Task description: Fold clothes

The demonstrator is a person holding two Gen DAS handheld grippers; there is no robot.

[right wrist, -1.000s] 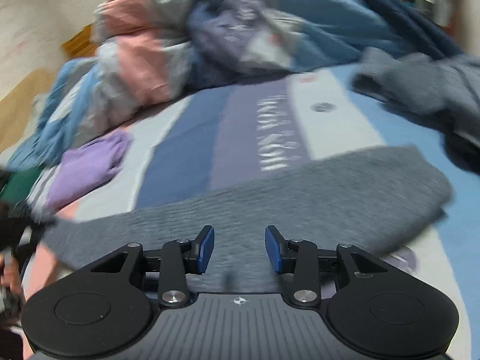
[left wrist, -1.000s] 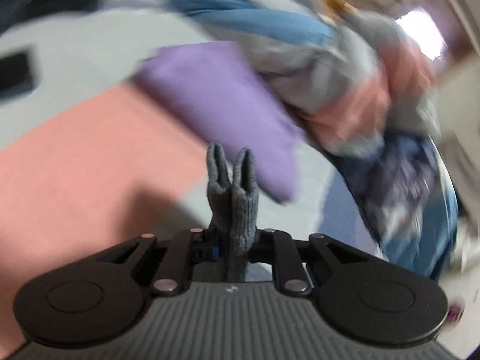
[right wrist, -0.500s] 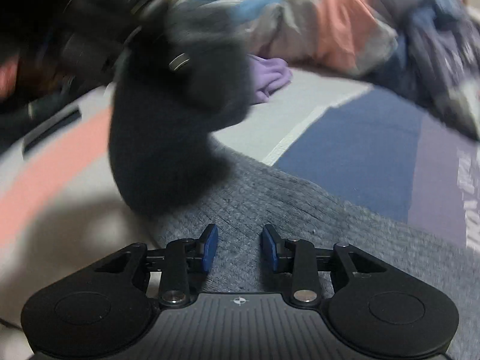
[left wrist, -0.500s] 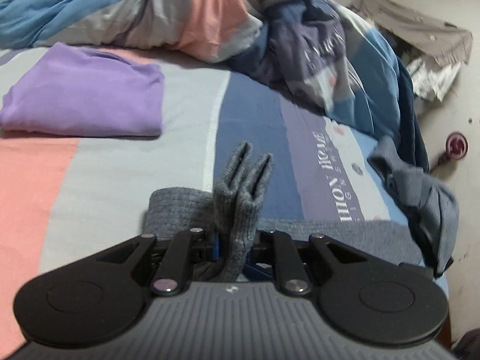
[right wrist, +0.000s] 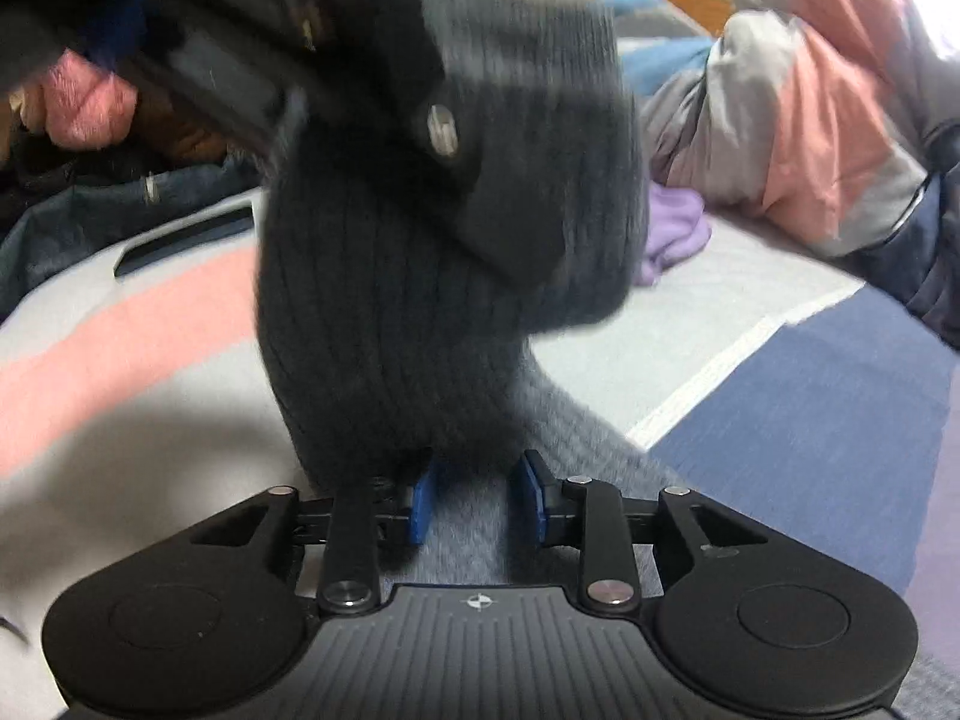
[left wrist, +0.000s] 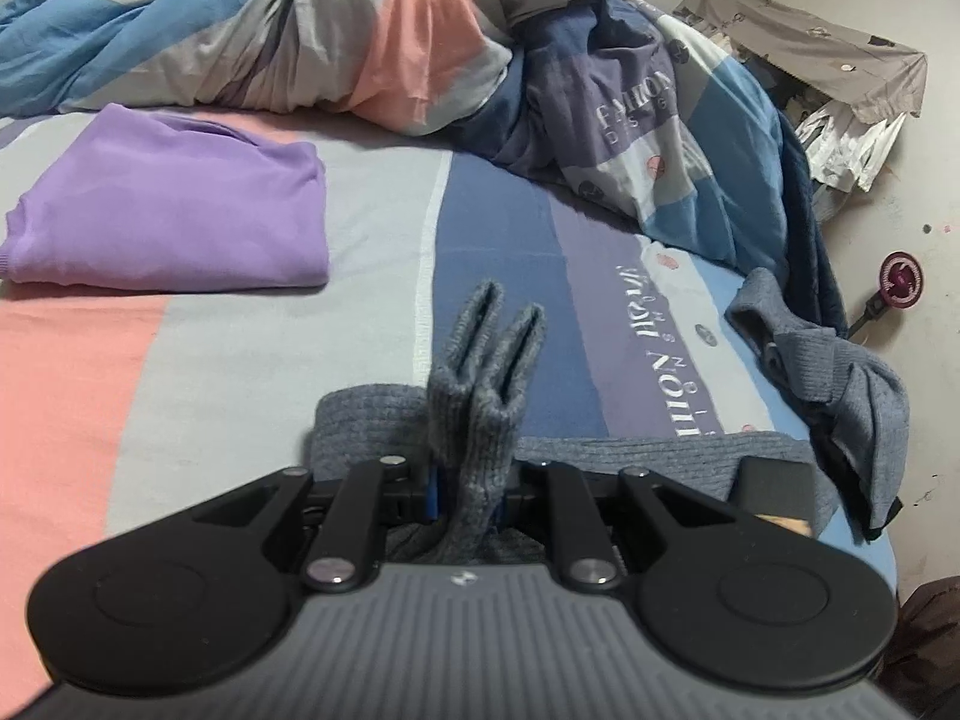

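Note:
My left gripper point(left wrist: 471, 489) is shut on a bunched end of the grey knit garment point(left wrist: 480, 396), which sticks up between its jaws; the rest of it lies across the bed point(left wrist: 648, 462). In the right wrist view the same grey knit point(right wrist: 420, 300) hangs from the left gripper's black body point(right wrist: 312, 30) right in front of me and trails down under my right gripper point(right wrist: 477, 498). The right gripper is open, its blue pads point(right wrist: 423, 498) on either side of the flat knit, close to the hanging fold.
A folded purple garment point(left wrist: 168, 210) lies at the left of the striped bedsheet point(left wrist: 240, 360). A crumpled duvet point(left wrist: 372, 42) fills the back. Another grey garment point(left wrist: 840, 378) hangs over the bed's right edge. The floor with clutter point(left wrist: 840, 78) is beyond.
The left gripper has carried the grey end slightly farther over the bed. The right gripper has moved in closer under the hanging fold; its jaws stay open.

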